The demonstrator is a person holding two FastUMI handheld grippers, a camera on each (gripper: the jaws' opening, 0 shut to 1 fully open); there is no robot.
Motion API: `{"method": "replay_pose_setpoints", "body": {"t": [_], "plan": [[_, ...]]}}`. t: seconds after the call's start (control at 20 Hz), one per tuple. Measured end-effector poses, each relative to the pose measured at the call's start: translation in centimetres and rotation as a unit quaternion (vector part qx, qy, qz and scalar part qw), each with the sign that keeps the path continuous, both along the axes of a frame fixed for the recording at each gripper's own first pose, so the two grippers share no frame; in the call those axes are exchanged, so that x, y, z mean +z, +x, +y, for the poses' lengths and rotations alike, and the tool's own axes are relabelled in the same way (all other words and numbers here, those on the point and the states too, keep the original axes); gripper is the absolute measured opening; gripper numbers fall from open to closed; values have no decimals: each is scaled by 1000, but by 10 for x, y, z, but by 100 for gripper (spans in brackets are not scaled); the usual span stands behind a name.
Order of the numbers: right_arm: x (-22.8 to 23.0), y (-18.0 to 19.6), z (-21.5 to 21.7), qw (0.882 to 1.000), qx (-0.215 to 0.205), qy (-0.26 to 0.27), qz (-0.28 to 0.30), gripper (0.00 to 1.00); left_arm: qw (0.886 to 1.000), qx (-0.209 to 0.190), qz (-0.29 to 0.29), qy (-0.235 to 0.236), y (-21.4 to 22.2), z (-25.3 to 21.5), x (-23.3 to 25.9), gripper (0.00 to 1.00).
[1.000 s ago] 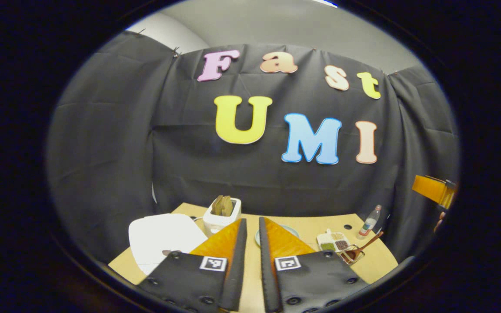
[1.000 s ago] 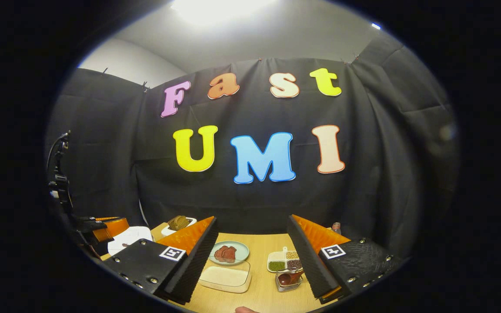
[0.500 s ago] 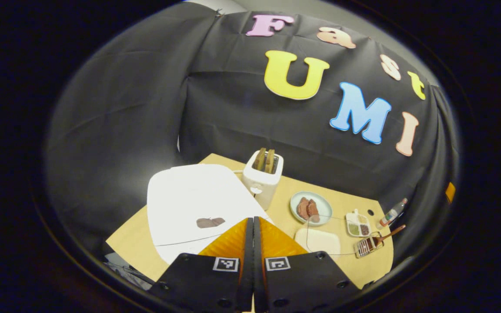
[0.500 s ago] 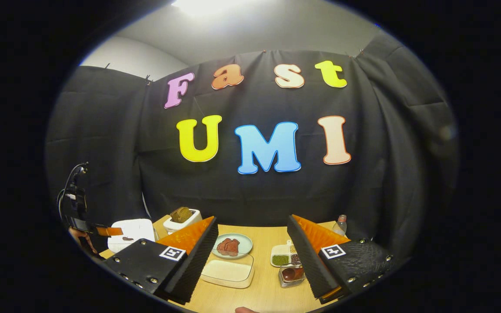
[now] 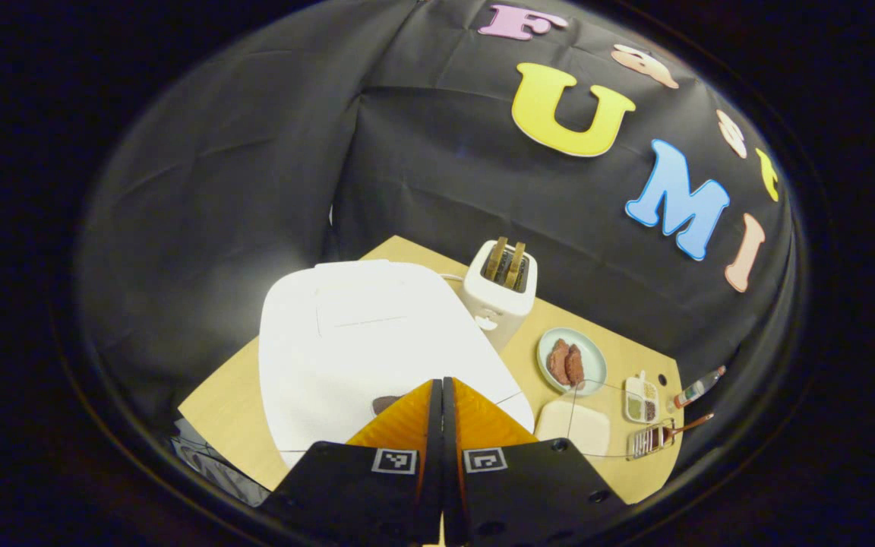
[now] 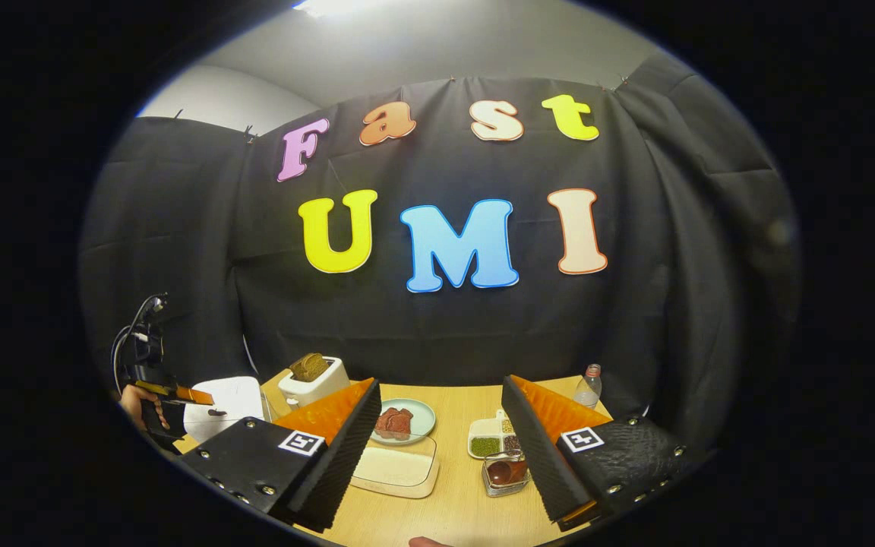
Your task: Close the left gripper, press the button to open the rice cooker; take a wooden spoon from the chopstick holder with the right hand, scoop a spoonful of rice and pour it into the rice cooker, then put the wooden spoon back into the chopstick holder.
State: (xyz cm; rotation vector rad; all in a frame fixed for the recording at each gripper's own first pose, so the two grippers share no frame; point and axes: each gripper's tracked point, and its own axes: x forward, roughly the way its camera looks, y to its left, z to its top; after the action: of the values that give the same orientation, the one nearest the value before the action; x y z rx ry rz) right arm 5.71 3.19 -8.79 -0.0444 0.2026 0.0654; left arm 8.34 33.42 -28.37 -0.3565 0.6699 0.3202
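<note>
White and smooth, the rice cooker [image 5: 377, 342] stands at the left of the table [image 5: 229, 403], and your left claw [image 5: 442, 391] is clenched with nothing between its fingers, its tips just over the dark button [image 5: 384, 403] near the lid's front edge. The lid is not yet open. I think the button is stiff, so push straight down with the closed tips; the glossy lid may let them slide.

To the right come the toaster [image 5: 500, 292], the plate [image 5: 573, 363] and the shallow rice tray [image 6: 396, 471].

Farther right, the wooden spoon [image 5: 682, 425] leans in the chopstick holder [image 6: 506, 472], handle pointing up and away. It looks light and rigid; take it at the middle of the handle. Your right claw [image 6: 441, 425] is released wide above the table, holding nothing.
</note>
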Motion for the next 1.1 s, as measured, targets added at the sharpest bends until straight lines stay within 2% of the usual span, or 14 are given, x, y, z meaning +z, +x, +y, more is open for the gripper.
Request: {"method": "replay_pose_setpoints", "body": {"t": [0.15,0.2,0.35,0.45,0.55,0.6,0.65,0.7,0.75,0.8,0.85,0.9,1.05,1.1], "plan": [[1,-1,-3,1000,-3,-3,0,97,998,1,59,7,-12,5,-46,9],[1,-2,-6,1000,-6,-5,0,97,999,4,33,17,-5,8,-39,11],[1,-5,-8,1000,-7,-1,0,97,999,15,32,4,-6,12,-33,9],[2,-7,-10,1000,-9,-4,-2,97,999,33,-4,16,-4,14,-9,9],[4,-11,-10,1000,-9,-4,-4,97,995,28,-75,57,0,15,44,11],[2,-12,-9,1000,-8,-4,-3,97,991,23,-104,77,-2,11,71,45],[3,-14,-8,1000,-8,-4,-2,97,987,19,-125,102,-3,10,93,60],[3,-16,-7,1000,-8,-4,-3,97,983,11,-141,115,-11,1,114,69],[4,-18,-6,1000,-8,-3,-4,97,980,5,-157,120,-17,-8,127,74],[5,-21,-4,1000,-8,-3,-5,97,977,1,-173,124,-22,-14,139,72],[5,-23,-3,1000,-8,-4,-6,97,974,-2,-188,128,-28,-22,151,75],[7,-26,-2,1000,-10,-5,-9,97,970,-7,-206,130,-34,-32,160,80],[8,-33,-2,1000,-18,-6,-13,98,958,-56,-241,142,-47,-69,178,96],[7,-35,-1,1000,-22,-3,-14,98,954,-69,-252,148,-51,-80,186,96]]}}
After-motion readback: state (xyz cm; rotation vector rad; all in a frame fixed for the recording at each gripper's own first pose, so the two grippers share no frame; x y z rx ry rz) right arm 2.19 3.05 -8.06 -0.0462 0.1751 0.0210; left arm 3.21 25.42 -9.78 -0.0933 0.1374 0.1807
